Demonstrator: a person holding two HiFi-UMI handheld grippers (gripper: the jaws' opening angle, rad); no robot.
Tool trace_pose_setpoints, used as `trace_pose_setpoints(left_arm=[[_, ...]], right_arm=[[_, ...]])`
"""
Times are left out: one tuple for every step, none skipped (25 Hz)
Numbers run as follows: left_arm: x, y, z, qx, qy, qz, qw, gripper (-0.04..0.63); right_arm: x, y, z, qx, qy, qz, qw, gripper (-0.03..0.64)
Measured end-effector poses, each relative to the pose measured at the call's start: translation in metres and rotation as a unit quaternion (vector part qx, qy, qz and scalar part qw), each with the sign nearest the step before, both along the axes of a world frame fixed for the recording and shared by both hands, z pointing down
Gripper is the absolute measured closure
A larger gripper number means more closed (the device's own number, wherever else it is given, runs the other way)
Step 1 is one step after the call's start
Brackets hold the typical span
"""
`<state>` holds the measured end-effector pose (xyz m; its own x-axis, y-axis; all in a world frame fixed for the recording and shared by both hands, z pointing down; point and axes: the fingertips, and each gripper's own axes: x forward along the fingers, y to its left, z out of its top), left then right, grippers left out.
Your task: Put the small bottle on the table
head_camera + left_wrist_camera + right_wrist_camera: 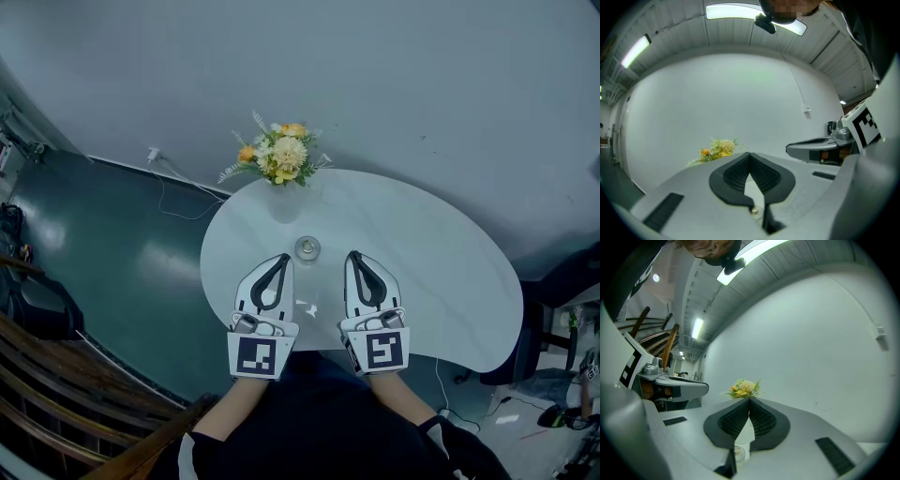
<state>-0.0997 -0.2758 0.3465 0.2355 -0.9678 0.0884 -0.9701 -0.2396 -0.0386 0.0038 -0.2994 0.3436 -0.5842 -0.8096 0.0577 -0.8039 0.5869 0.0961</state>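
Observation:
The small bottle (307, 248) stands upright on the white table (441, 281), seen from above as a round silvery top. It sits just ahead of my two grippers and between their tips, touched by neither. My left gripper (283, 258) is shut and empty, its tips left of the bottle. My right gripper (353, 255) is likewise shut and empty, to the bottle's right. In the left gripper view the shut jaws (750, 154) meet at the tips, and the bottle (754, 211) shows low through the gap behind them. The right gripper view shows its own shut gripper (749, 400) and the bottle (739, 452) in the same way.
A white vase of yellow and orange flowers (279, 155) stands at the table's far edge, beyond the bottle. A dark green floor (103, 244) with a white cable lies to the left, with wooden slats (56, 394) at the lower left. A white wall rises behind the table.

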Motion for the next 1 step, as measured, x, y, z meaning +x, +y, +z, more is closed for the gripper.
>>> trace_pose_setpoints(left_arm=[[0.0,0.0,0.0004,-0.001,0.001,0.0,1.0,0.588]], right_arm=[[-0.0002,-0.0002,0.0,0.0,0.0,0.0,1.0,0.595]])
